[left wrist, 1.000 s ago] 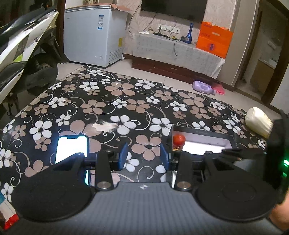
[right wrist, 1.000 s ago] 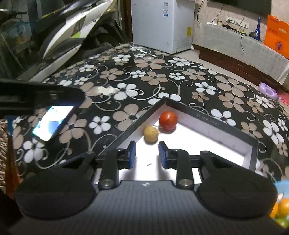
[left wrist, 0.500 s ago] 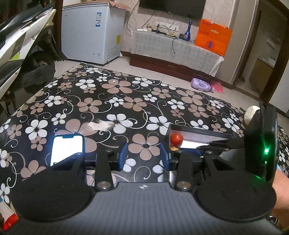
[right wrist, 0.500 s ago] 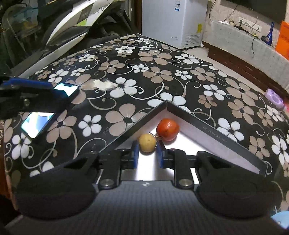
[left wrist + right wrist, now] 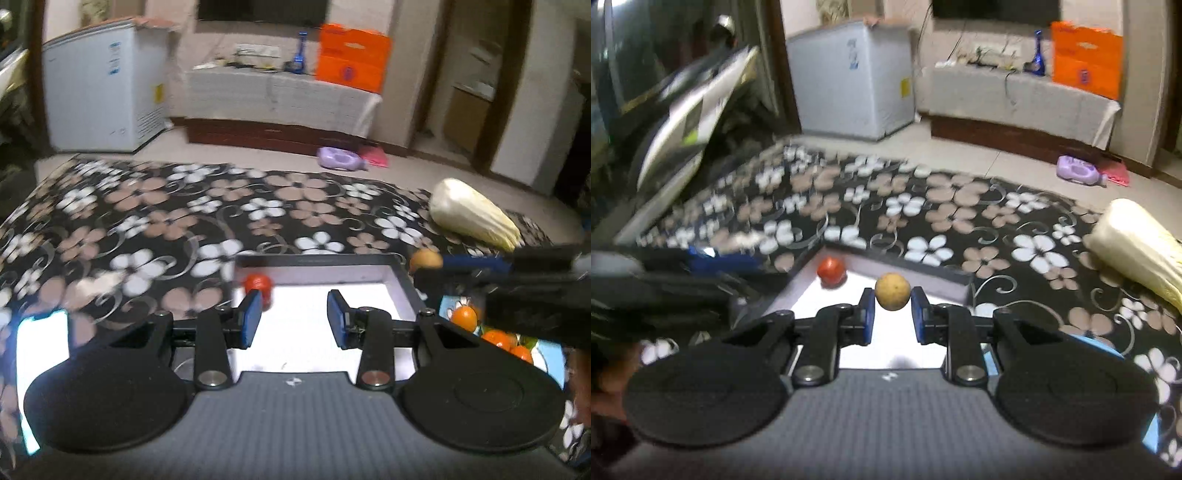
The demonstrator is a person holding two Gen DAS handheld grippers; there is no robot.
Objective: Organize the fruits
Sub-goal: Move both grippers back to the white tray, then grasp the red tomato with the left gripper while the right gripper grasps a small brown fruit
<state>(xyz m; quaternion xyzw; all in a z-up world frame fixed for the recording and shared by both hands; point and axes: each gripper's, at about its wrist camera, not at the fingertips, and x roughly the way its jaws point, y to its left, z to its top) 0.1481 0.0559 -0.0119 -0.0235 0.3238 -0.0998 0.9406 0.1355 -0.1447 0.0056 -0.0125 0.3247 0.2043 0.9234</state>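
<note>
Table (image 5: 155,221) draped in black cloth with white and tan flower print fills both views, edges blurred. Shallow black-walled rectangular tray with white floor (image 5: 317,260) sits toward the near side of the cloth. Right gripper (image 5: 892,297) has its blue-padded jaws clenched on a small round yellow-brown fruit (image 5: 892,291), pads pressing it from left and right; the fruit hangs above the tray's far wall, clear of the floor. In the left wrist view the same fruit (image 5: 426,259) shows at the tip of the right gripper (image 5: 439,262), above the tray's far right corner. Small round red fruit (image 5: 831,271) lies inside the tray in its far left corner, close to the walls. Left gripper (image 5: 294,317) hovers over the tray floor, jaws parted, nothing between the pads; the red fruit (image 5: 258,283) sits just beyond its left pad. Cluster of orange citrus fruits (image 5: 487,328) lies to the right of the tray on something light blue, partly hidden behind the right gripper. Pale long cabbage (image 5: 472,218) rests on the cloth's far right. Lit smartphone (image 5: 40,354) lies at the near left. White chest freezer (image 5: 103,88) stands on the floor beyond the table.
</note>
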